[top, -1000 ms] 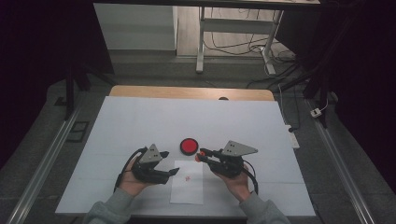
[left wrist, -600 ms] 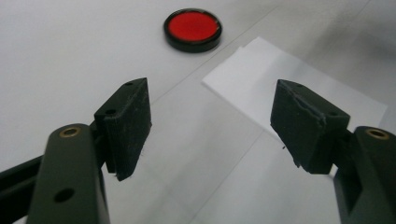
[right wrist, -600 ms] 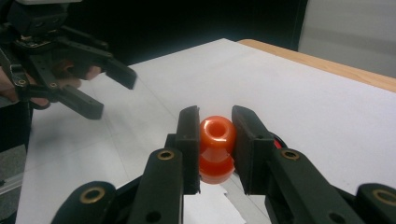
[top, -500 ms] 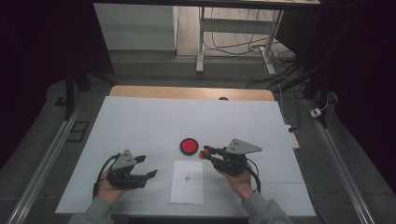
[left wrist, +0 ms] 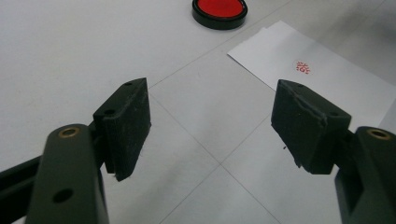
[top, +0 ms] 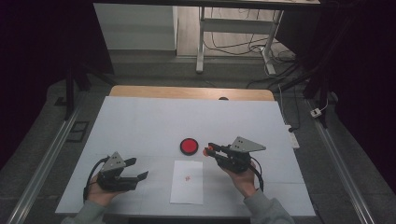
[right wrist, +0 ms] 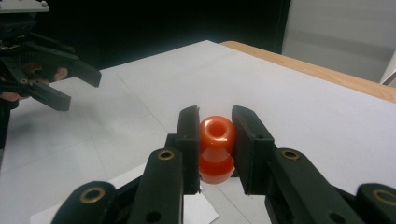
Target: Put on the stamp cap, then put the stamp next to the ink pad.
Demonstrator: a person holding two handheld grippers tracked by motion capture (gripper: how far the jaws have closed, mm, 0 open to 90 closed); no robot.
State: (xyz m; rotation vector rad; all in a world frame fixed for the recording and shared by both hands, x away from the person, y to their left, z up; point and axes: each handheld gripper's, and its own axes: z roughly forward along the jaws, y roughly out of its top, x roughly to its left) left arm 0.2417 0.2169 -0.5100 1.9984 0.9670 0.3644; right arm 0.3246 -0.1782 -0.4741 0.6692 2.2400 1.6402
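Observation:
A white sheet of paper (top: 187,181) with a small red stamp mark (top: 187,178) lies near the table's front edge. A round red ink pad (top: 189,146) in a black case sits just behind it. My right gripper (top: 208,150) is shut on an orange-red stamp (right wrist: 215,148), held above the table to the right of the pad. My left gripper (top: 138,169) stands open and empty at the left of the paper. In the left gripper view its jaws frame bare table, with the paper (left wrist: 327,79), the stamp mark (left wrist: 302,67) and the ink pad (left wrist: 219,9) beyond.
The white table top (top: 154,121) has a wooden strip (top: 187,92) along its far edge. Cables and a metal stand (top: 233,32) lie on the floor behind. In the right gripper view the other hand's gripper (right wrist: 42,56) shows at the upper left.
My left gripper has drawn away from the paper to the left and toward the front edge. The right gripper has kept still with the stamp in it.

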